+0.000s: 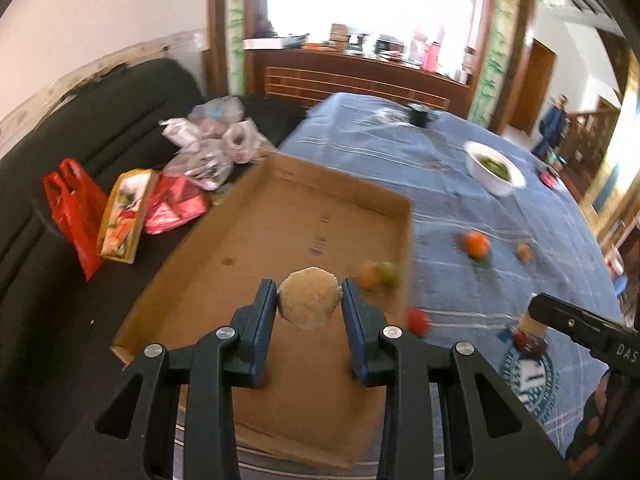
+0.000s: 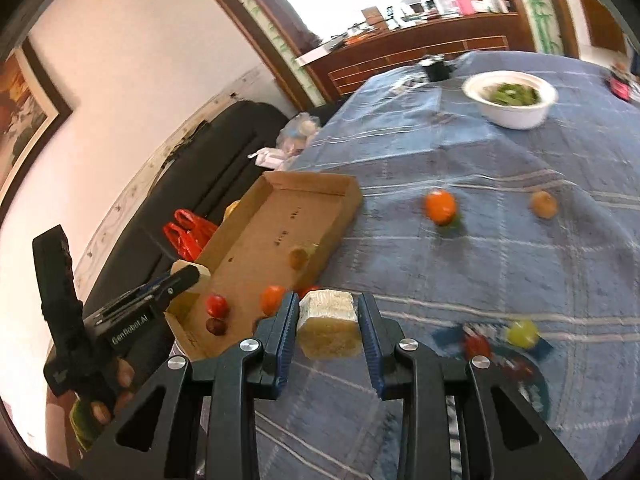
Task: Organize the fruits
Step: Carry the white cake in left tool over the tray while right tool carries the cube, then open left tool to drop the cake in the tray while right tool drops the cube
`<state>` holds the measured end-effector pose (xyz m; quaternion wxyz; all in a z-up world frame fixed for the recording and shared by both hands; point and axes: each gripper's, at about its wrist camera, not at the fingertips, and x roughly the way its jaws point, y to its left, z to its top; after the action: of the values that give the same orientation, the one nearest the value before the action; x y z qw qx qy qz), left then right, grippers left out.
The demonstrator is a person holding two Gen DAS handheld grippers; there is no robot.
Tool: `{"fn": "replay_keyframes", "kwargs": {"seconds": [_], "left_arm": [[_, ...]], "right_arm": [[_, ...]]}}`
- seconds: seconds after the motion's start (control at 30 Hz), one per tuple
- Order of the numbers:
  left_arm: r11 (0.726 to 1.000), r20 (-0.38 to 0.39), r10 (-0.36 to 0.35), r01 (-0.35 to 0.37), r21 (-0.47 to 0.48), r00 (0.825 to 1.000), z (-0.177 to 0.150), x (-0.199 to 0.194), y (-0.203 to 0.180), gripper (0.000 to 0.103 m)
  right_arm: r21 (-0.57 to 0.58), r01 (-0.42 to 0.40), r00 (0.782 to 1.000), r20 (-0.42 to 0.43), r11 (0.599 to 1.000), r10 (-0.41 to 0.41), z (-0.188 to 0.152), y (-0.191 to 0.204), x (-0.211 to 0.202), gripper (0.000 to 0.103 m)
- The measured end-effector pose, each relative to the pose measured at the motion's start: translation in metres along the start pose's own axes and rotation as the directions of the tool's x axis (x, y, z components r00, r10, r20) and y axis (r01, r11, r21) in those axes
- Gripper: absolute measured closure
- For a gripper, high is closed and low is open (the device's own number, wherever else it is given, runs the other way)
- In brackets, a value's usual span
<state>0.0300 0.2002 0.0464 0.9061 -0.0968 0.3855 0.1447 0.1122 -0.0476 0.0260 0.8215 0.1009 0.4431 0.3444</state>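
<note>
My left gripper (image 1: 309,300) is shut on a round tan piece (image 1: 309,298) and holds it over the shallow cardboard tray (image 1: 280,216). My right gripper (image 2: 328,312) is shut on a tan cut chunk (image 2: 327,322) just right of the tray's (image 2: 340,220) near corner, above the blue tablecloth (image 2: 460,264). Inside the tray lie an orange fruit (image 2: 273,299), a red fruit (image 2: 217,305), a dark fruit (image 2: 215,326) and a brown fruit (image 2: 298,258). On the cloth lie an orange (image 2: 440,206), a tan fruit (image 2: 543,204), a yellow-green fruit (image 2: 522,332) and a red fruit (image 2: 477,346).
A white bowl of greens (image 2: 512,98) stands far on the table, a black object (image 2: 437,67) behind it. A dark sofa (image 1: 80,128) left of the table holds red bags (image 1: 76,208) and plastic wrappers (image 1: 212,144). A wooden counter (image 1: 352,76) stands behind.
</note>
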Motion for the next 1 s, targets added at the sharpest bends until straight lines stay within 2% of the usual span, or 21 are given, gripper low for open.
{"fn": "replay_keyframes", "kwargs": {"seconds": [0.17, 0.3, 0.53, 0.7, 0.77, 0.87, 1.0], "left_arm": [[0.998, -0.023, 0.025, -0.026, -0.06, 0.999, 0.013, 0.019, 0.037, 0.072], [0.996, -0.059, 0.031, -0.035, -0.078, 0.998, 0.019, 0.041, 0.048, 0.072], [0.994, -0.137, 0.062, -0.073, -0.076, 0.989, 0.014, 0.077, 0.051, 0.072], [0.993, -0.183, 0.08, -0.094, -0.071, 0.98, 0.007, 0.092, 0.049, 0.072], [0.992, -0.179, 0.088, -0.102, -0.069, 0.98, 0.007, 0.093, 0.049, 0.072], [0.991, -0.179, 0.107, -0.12, -0.063, 0.978, 0.006, 0.088, 0.047, 0.071], [0.989, -0.145, 0.123, -0.133, -0.063, 0.982, 0.007, 0.075, 0.044, 0.071]], "right_arm": [[-0.069, -0.021, 0.999, -0.031, 0.997, 0.019, 0.025, 0.031, 0.043, 0.072], [-0.122, -0.012, 0.997, -0.08, 0.992, 0.003, 0.047, 0.053, 0.09, 0.072], [-0.209, 0.044, 0.982, -0.17, 0.977, -0.081, 0.066, 0.077, 0.175, 0.072], [-0.248, 0.072, 0.97, -0.209, 0.966, -0.126, 0.066, 0.08, 0.205, 0.072], [-0.256, 0.07, 0.965, -0.228, 0.964, -0.13, 0.066, 0.08, 0.214, 0.069], [-0.25, 0.062, 0.964, -0.238, 0.966, -0.123, 0.064, 0.079, 0.218, 0.057], [-0.23, 0.045, 0.97, -0.225, 0.972, -0.098, 0.066, 0.077, 0.21, 0.054]]}}
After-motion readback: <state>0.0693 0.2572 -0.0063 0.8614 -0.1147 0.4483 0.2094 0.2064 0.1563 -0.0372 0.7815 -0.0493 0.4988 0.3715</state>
